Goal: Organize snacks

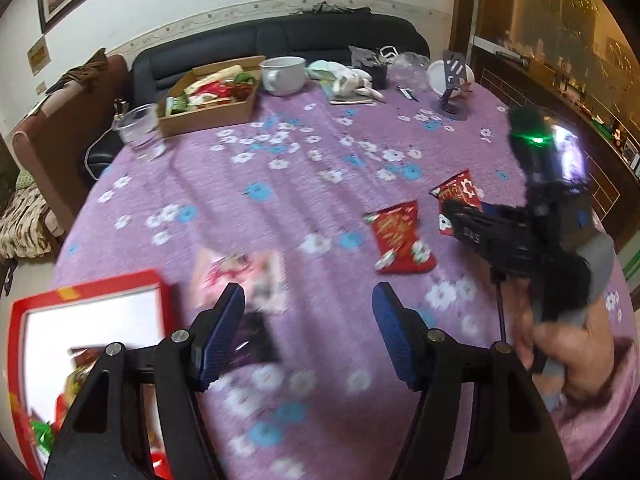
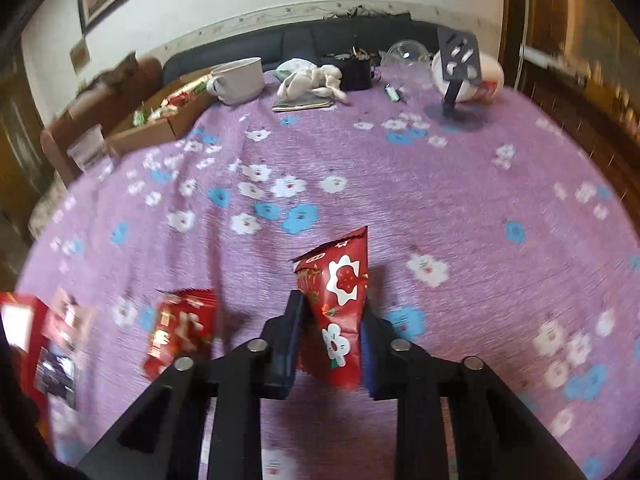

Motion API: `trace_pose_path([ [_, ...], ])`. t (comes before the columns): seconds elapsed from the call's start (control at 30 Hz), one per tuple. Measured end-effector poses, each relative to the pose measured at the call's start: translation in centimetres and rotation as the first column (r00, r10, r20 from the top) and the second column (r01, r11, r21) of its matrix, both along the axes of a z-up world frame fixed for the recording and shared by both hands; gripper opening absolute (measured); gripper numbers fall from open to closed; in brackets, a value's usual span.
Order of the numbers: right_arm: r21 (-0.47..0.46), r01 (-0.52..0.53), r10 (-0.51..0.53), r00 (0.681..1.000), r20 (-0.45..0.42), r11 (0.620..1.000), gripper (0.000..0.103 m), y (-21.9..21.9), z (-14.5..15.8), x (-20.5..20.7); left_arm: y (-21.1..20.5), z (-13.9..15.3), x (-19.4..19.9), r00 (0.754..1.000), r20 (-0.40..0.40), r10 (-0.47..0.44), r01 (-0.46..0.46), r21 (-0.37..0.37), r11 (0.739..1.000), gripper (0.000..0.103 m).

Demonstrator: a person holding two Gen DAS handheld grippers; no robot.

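Observation:
My right gripper (image 2: 330, 316) is shut on a red snack packet with white flowers (image 2: 340, 292) and holds it upright above the purple cloth; it also shows in the left wrist view (image 1: 458, 194). A second red snack packet (image 1: 398, 240) lies flat on the cloth, also seen in the right wrist view (image 2: 180, 332). My left gripper (image 1: 308, 304) is open and empty above the cloth. A pink packet (image 1: 248, 276) and a dark purple packet (image 1: 256, 336) lie just beyond its left finger. A red-rimmed box (image 1: 84, 292) holding snacks sits at the near left.
A cardboard tray of snacks (image 1: 208, 114), a clear cup (image 1: 140, 132), a white bowl-mug (image 1: 282, 74), a plush toy (image 1: 352, 80) and a phone stand (image 1: 454, 80) stand along the table's far side. A dark sofa (image 1: 280, 36) is behind.

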State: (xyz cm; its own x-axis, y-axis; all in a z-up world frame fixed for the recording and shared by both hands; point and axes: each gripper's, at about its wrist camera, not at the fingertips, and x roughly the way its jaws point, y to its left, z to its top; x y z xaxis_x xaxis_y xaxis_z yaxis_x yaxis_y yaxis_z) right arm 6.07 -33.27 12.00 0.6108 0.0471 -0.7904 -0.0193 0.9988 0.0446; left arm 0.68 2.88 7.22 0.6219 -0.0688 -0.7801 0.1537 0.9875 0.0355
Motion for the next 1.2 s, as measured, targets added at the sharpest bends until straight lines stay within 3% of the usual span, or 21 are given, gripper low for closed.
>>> trace_pose_path([
  [0.03, 0.024, 0.020, -0.020, 1.000, -0.001, 1.000, 0.019, -0.8, 0.1, 0.0, -0.7, -0.3, 0.6, 1.000, -0.008, -0.002, 0.002, 0.001, 1.000, 0.066],
  [0.13, 0.229, 0.148, -0.138, 0.989, -0.058, 0.962, 0.017, -5.7, 0.0, 0.3, -2.9, -1.1, 2.5, 0.999, -0.032, -0.014, 0.014, -0.006, 1.000, 0.066],
  [0.23, 0.425, 0.225, -0.198, 0.974, -0.107, 0.877, 0.016, -9.6, -0.5, 0.2, -5.1, -2.1, 4.2, 0.999, -0.046, -0.014, 0.014, 0.012, 1.000, 0.066],
  [0.33, 0.422, 0.261, -0.254, 0.964, -0.075, 0.868, 0.016, -10.7, 0.3, -0.2, -6.6, -3.2, 5.6, 0.998, -0.067, -0.015, 0.016, 0.026, 1.000, 0.066],
  [0.43, 0.466, 0.238, -0.239, 0.969, -0.058, 0.852, 0.016, -10.7, 0.8, -0.5, -7.0, -4.8, 6.7, 0.995, -0.099, -0.007, 0.009, 0.015, 1.000, 0.064],
  [0.5, 0.470, 0.229, -0.227, 0.972, -0.063, 0.852, 0.016, -10.4, 0.8, -0.4, -6.7, -5.4, 6.8, 0.996, -0.091, -0.007, 0.005, -0.027, 1.000, 0.050],
  [0.53, 0.476, 0.225, -0.221, 0.973, -0.065, 0.850, 0.016, -10.4, 0.7, -0.3, -6.7, -5.3, 6.7, 0.997, -0.074, -0.009, 0.006, -0.031, 1.000, 0.035],
  [0.63, 0.477, 0.213, -0.206, 0.976, -0.068, 0.853, 0.016, -9.9, 0.8, -0.2, -6.5, -5.2, 6.8, 0.997, -0.071, -0.011, 0.009, -0.041, 0.999, 0.030],
  [0.83, 0.513, 0.154, -0.165, 0.986, -0.024, 0.844, 0.016, -9.2, 1.5, -0.4, -5.4, -4.5, 5.2, 0.999, -0.038, -0.001, -0.001, -0.048, 0.999, 0.028],
  [1.2, 0.494, 0.002, -0.063, 0.992, 0.106, 0.870, 0.016, -6.5, 3.5, -1.6, -2.5, 1.2, -2.0, 0.983, 0.185, 0.020, -0.025, 0.026, 0.999, 0.029],
])
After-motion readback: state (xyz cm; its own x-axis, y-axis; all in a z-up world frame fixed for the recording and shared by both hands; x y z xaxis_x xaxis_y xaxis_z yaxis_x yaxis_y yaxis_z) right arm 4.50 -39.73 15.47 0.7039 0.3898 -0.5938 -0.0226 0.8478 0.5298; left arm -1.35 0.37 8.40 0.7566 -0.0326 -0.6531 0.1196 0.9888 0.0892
